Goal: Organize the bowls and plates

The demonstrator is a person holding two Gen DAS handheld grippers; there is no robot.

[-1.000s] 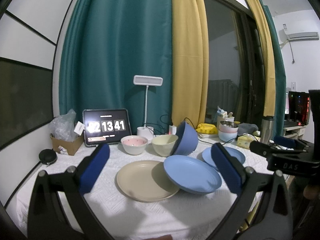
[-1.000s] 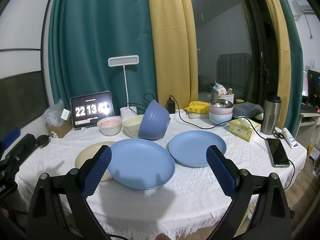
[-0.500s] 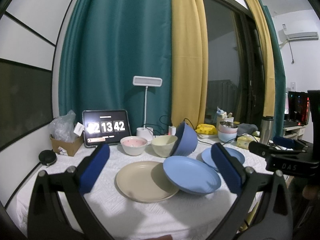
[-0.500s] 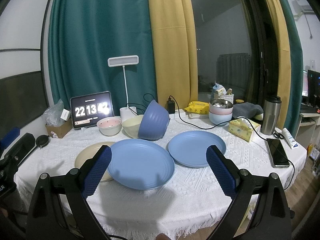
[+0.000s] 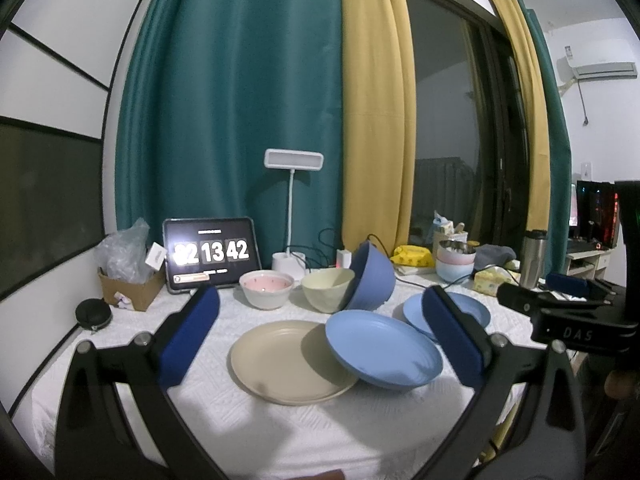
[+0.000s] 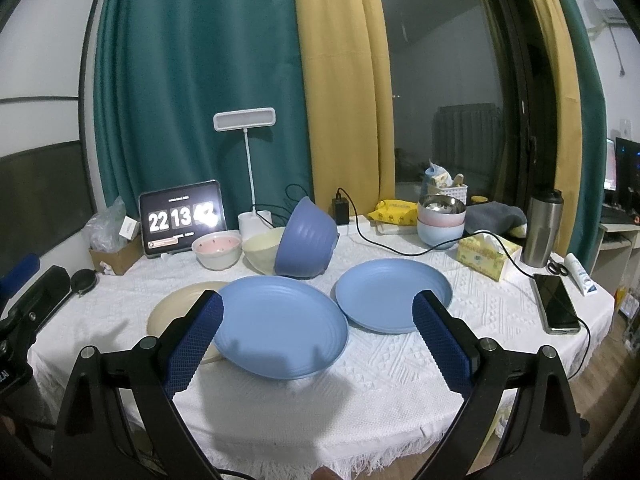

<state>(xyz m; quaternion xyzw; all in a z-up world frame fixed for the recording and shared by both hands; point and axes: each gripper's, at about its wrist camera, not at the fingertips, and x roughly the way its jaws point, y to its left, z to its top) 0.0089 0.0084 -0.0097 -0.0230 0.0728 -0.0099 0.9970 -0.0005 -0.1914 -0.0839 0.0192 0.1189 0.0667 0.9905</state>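
A cream plate (image 5: 288, 360) lies on the white tablecloth, with a blue plate (image 5: 382, 354) resting tilted on its right edge. A second blue plate (image 6: 394, 294) lies flat further right. Behind stand a pink bowl (image 5: 266, 288), a cream bowl (image 5: 326, 290) and a blue bowl (image 5: 372, 276) tipped on its side against the cream one. My left gripper (image 5: 320, 334) is open and empty, held above the near table in front of the plates. My right gripper (image 6: 318, 338) is open and empty, in front of the tilted blue plate (image 6: 280, 326).
A tablet clock (image 5: 211, 254), a desk lamp (image 5: 293, 204) and a cardboard box (image 5: 128, 286) stand at the back left. Stacked bowls (image 6: 440, 218), a tissue pack (image 6: 486, 254), a steel tumbler (image 6: 544, 228), a phone (image 6: 556, 308) and a cable (image 6: 400, 246) are on the right.
Almost nothing has moved; the views shifted very slightly. The clock went from 22:13:41 to 22:13:42. Both grippers stay open.
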